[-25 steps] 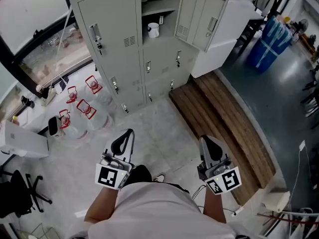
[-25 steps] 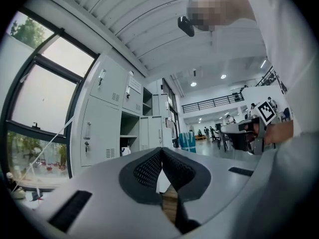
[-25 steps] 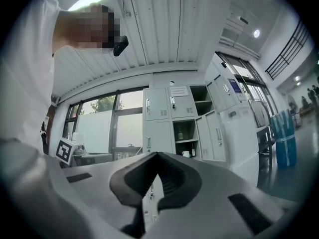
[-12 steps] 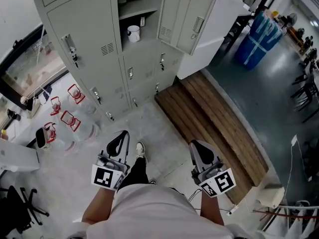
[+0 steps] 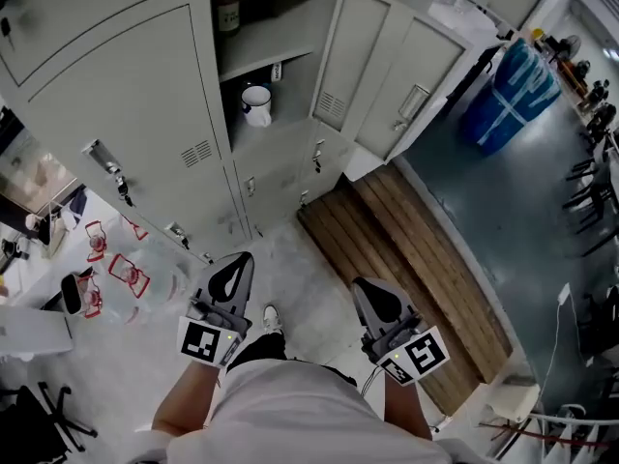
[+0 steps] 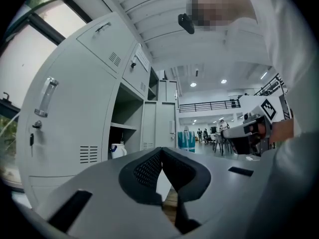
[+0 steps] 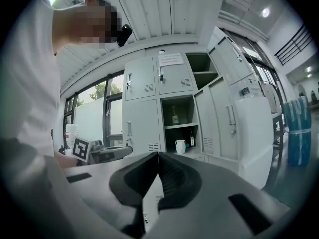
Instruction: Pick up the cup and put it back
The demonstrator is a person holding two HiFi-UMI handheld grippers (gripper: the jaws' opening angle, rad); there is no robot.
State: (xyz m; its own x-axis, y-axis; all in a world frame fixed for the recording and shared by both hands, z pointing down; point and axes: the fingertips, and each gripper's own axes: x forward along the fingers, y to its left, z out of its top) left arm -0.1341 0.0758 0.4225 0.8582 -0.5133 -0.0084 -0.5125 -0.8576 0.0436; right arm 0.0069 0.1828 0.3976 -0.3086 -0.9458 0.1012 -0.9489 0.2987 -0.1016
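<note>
Cup (image 5: 256, 104), white with a dark rim, stands upright on the floor of an open compartment in the locker (image 5: 106, 95), towards the back, touched by neither gripper. A small dark bottle (image 5: 277, 71) stands just beside it in the same compartment, and a taller bottle (image 5: 227, 13) stands on the locker shelf above. The compartment's door (image 5: 350, 56) is swung wide open on its right side, and the other locker doors to the left and below are closed.

The left gripper (image 5: 235, 271) is held out in front of the locker, well apart from the cup, pointing towards the locker face. Its jaws are clenched together with nothing between them. The right gripper (image 5: 372, 296) is beside it, equally far from the locker. Its own view shows its pads meeting at the tips, likewise empty, with the cup visible beyond them in the open compartment.

At the foot of the locker on the left lie clear water jugs (image 5: 116, 274) with red handles. To the right of the locker's base a strip of wooden planks (image 5: 406, 249) runs across the floor, and further right of the locker stands a blue barrel (image 5: 522, 80). The person's shoe (image 5: 271, 315) shows on the pale floor in front of the locker, between the two grippers.
</note>
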